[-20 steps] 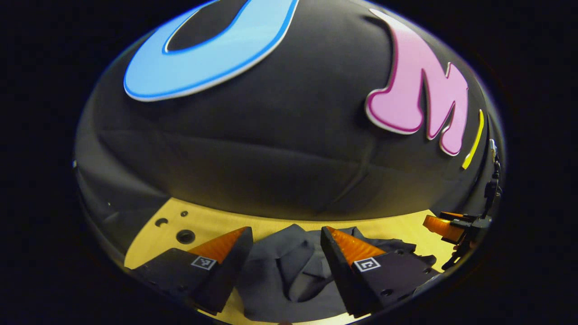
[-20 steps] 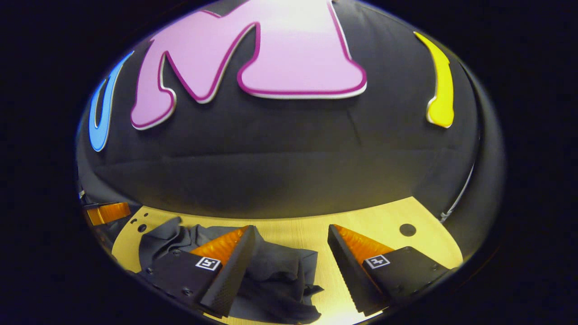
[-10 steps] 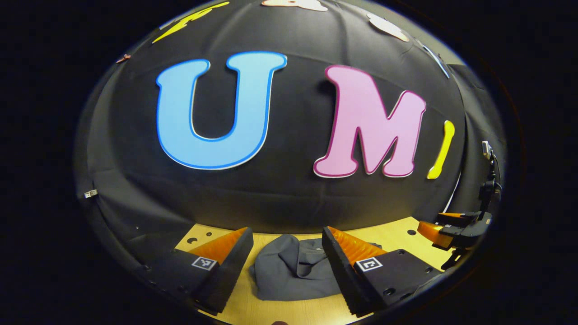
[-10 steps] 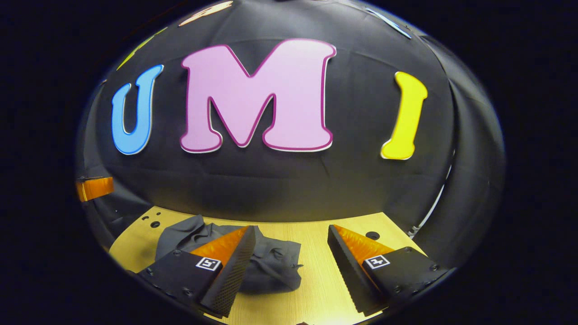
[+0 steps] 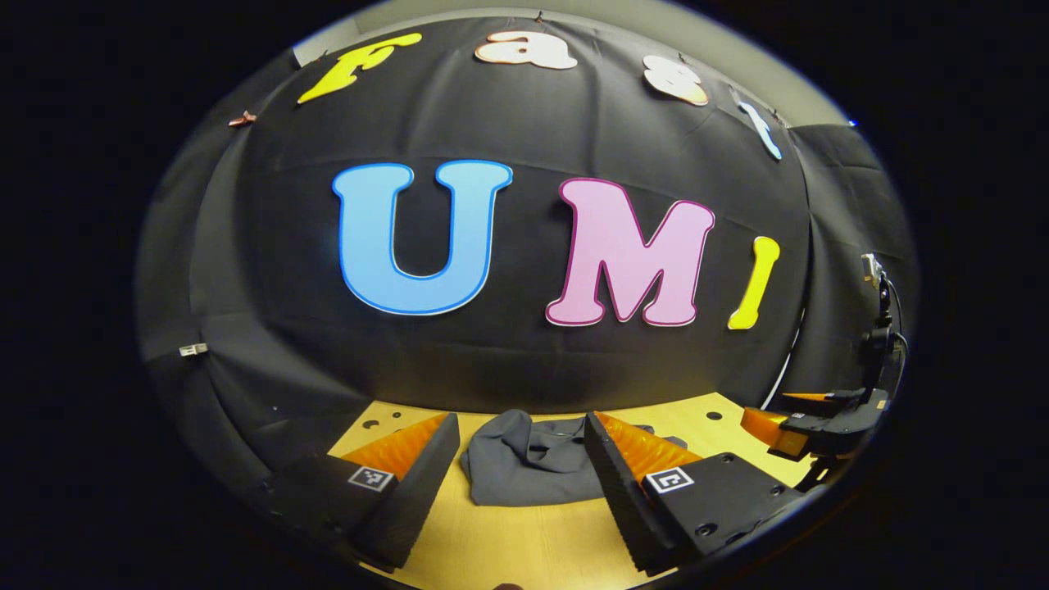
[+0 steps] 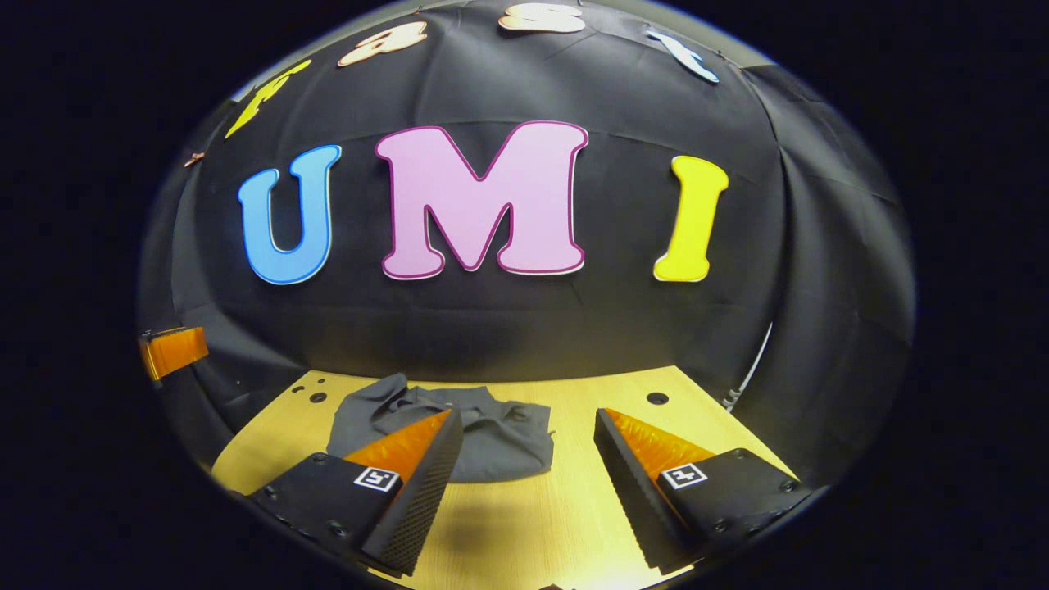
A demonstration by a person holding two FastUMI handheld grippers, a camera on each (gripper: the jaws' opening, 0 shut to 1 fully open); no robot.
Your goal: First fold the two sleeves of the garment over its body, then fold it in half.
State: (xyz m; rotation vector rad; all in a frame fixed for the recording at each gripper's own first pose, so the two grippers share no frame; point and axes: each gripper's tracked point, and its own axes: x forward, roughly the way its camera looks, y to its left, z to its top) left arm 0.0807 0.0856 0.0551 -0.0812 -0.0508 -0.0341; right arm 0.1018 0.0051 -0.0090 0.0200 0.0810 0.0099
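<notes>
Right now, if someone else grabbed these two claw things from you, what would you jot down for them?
Left gripper: open, empty, above the table, aimed at the garment.
Right gripper: open, empty, pointing just right of the garment.
Garment: a dark grey bunched heap on the wooden table near the back wall, touched by neither gripper.
Done: it looks bundled rather than neatly folded; I cannot tell whether the sleeves are tucked in.
Left: check the fold and redo it if loose.

dim booth | table [image 6: 574,524] brightly lit | sharp | fisheye-bent edges
</notes>
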